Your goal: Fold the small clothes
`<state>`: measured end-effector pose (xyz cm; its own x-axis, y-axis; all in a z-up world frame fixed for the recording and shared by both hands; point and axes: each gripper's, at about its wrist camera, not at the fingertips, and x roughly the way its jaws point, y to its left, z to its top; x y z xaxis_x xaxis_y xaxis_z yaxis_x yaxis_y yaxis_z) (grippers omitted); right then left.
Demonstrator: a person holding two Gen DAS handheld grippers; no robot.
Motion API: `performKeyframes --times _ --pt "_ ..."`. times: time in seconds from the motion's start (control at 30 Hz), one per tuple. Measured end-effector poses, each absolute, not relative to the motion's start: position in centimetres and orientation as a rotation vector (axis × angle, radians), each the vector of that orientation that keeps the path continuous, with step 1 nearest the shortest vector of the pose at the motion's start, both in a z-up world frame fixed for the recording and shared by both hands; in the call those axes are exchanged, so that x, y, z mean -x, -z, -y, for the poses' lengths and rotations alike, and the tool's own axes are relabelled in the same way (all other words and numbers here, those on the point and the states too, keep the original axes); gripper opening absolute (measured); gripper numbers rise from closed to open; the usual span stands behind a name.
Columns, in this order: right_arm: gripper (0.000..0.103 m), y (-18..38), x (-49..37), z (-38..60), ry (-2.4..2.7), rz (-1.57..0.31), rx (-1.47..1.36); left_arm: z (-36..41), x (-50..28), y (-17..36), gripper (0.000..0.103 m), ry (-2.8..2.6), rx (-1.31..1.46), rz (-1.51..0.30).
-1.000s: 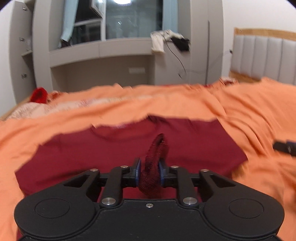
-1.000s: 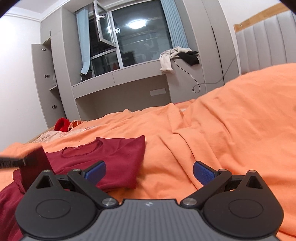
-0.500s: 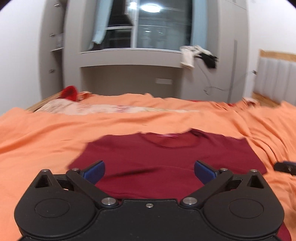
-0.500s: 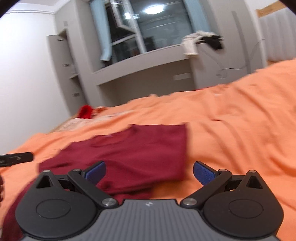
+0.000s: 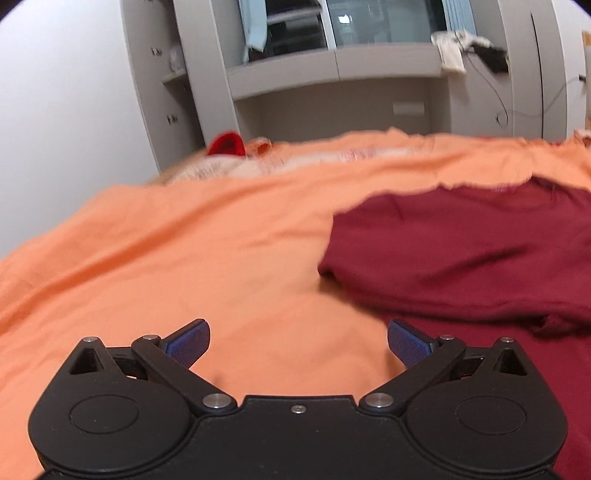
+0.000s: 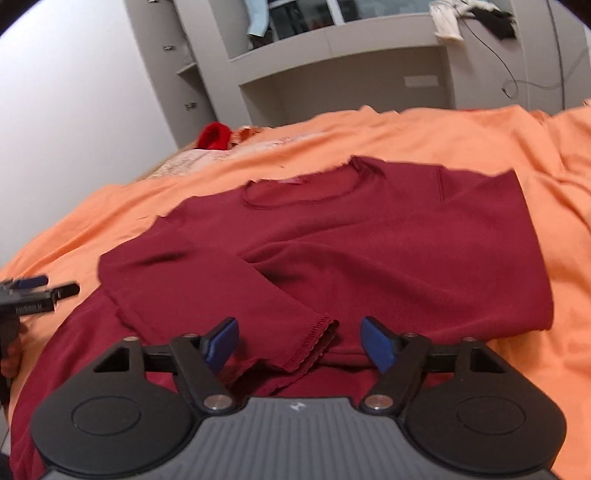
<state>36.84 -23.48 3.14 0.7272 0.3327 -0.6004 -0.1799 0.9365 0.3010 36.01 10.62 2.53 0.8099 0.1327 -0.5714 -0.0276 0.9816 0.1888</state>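
A dark red long-sleeved top (image 6: 388, 240) lies on the orange bedspread (image 6: 517, 147), neck away from me, both sleeves folded in over the body. The left sleeve's cuff (image 6: 314, 343) lies just in front of my right gripper (image 6: 299, 341), which is open and empty above the top's lower part. In the left wrist view the top (image 5: 461, 243) lies at the right. My left gripper (image 5: 298, 341) is open and empty over bare bedspread (image 5: 184, 258) left of the top. It also shows at the left edge of the right wrist view (image 6: 33, 291).
A bright red cloth (image 6: 212, 134) and a pale patterned fabric (image 6: 184, 164) lie at the bed's far left corner. A grey built-in desk and cabinets (image 6: 332, 74) stand beyond the bed, with clothes (image 6: 448, 22) and a cable on the ledge.
My left gripper let go of the red sleeve, opened, and swung left off the top. My right gripper moved left over the top's lower part and narrowed slightly.
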Motion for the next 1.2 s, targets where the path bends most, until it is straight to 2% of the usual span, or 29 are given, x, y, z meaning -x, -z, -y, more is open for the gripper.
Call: performKeyframes --times 0.03,0.13,0.37,0.67,0.87,0.9,0.97,1.0,1.13,1.2 --pt "0.042 -3.0 -36.9 23.5 -0.283 -0.698 -0.232 -10.7 -36.5 -2.3 0.101 -0.073 -0.176 -0.634" --pt "0.008 -3.0 -37.2 23.8 -0.283 -0.667 -0.262 -10.8 -37.7 -1.8 0.101 -0.078 -0.212 -0.648" --pt "0.006 -5.4 -36.6 25.1 -0.312 -0.520 -0.302 -11.2 -40.8 -0.9 0.098 -0.073 -0.192 -0.662" --pt "0.006 -4.6 -37.3 25.0 -0.295 -0.557 -0.308 -12.4 -42.1 -1.3 0.096 -0.111 -0.108 -0.578" --pt "0.006 -4.2 -37.3 24.8 -0.294 -0.562 -0.304 -12.2 -43.4 -0.6 0.092 -0.089 -0.111 -0.607" --pt "0.006 -4.2 -37.2 24.8 -0.293 -0.563 -0.302 -12.4 -43.5 -0.5 0.091 -0.098 -0.099 -0.606" --pt "0.006 -4.1 -37.3 24.8 -0.289 -0.571 -0.295 -13.0 -43.6 -0.5 0.080 -0.160 -0.071 -0.608" --pt "0.006 -4.0 -37.3 24.7 -0.282 -0.581 -0.285 -13.4 -43.8 -0.4 0.069 -0.207 -0.052 -0.620" --pt "0.006 -3.3 -37.6 24.4 -0.272 -0.620 -0.266 -15.7 -43.8 0.0 0.067 -0.219 0.082 -0.650" --pt "0.006 -3.2 -37.6 24.4 -0.272 -0.624 -0.268 -15.9 -43.5 -0.3 0.071 -0.220 0.100 -0.645"
